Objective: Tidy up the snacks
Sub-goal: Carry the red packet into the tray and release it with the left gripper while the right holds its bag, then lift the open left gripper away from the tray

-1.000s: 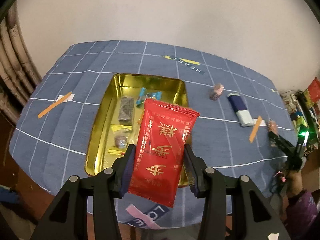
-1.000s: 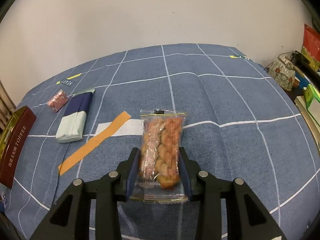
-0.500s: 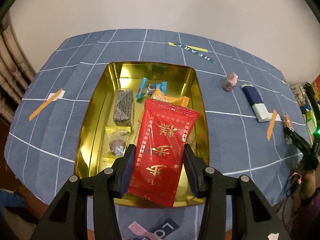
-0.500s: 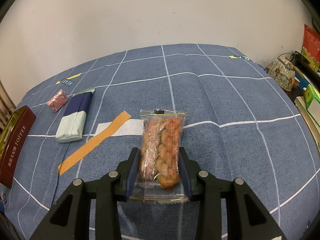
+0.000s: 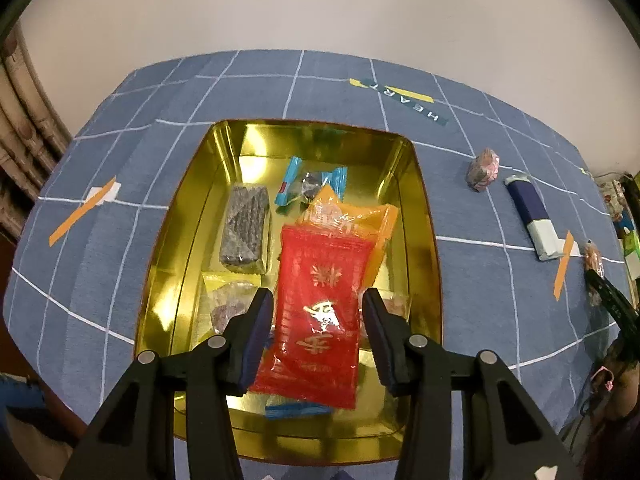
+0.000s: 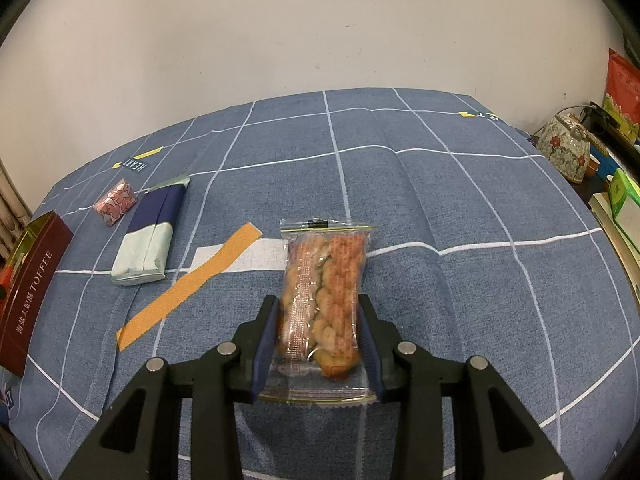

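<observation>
Left gripper (image 5: 318, 322): you clamp the red pack (image 5: 320, 312), gold characters, over the gold tin (image 5: 424, 240).
Right gripper (image 6: 318, 334): you pinch the twist pack (image 6: 322, 292) on the cloth (image 6: 440, 200).
Tin side (image 6: 28, 292): reads "TOFFEE"; the characters are probably too small to read.

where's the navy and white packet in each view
Left wrist view: the navy and white packet lies on the cloth at the right, beyond the gold tin.
Right wrist view: the packet lies at the left, with its pale end nearer the camera.
Shared landmark: the small pink packet just beside its navy end.
</observation>
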`<state>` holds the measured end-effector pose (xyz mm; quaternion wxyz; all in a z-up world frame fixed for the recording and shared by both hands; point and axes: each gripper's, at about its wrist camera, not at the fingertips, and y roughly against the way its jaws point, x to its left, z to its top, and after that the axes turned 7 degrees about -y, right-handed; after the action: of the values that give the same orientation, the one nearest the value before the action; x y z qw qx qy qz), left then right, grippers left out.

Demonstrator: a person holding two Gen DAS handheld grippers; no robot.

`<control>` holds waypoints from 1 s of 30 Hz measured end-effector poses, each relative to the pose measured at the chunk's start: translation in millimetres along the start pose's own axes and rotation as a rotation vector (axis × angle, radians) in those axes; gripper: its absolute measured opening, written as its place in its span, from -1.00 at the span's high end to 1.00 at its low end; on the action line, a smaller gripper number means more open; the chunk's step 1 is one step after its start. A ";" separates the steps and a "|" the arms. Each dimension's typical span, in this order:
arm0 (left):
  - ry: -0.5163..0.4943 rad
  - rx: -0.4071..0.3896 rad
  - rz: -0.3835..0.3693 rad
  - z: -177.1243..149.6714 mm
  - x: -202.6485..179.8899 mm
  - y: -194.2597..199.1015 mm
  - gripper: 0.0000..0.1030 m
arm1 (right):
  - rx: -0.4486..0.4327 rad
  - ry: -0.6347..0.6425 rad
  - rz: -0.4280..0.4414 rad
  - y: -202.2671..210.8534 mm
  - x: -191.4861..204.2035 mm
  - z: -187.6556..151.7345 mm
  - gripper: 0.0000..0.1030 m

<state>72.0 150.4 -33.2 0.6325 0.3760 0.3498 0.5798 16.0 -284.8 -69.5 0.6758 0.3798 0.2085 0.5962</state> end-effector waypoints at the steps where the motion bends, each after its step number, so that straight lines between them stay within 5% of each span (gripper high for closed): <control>1: -0.005 -0.011 0.010 0.7 -0.5 2.1 0.16 | 0.000 0.000 0.000 0.0 0.2 0.0 0.25; 15: 0.007 -0.051 0.044 -13.4 -9.8 39.7 -0.24 | 0.000 -0.001 0.000 -0.3 0.1 -0.2 0.25; 30: -0.038 -0.090 0.222 -55.4 -25.2 85.1 -0.48 | 0.018 -0.003 -0.017 -0.4 2.3 1.5 0.25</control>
<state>-18.9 133.0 15.7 0.5874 0.3944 0.2675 0.6541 17.8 -283.0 -68.4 0.6777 0.3852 0.2162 0.5880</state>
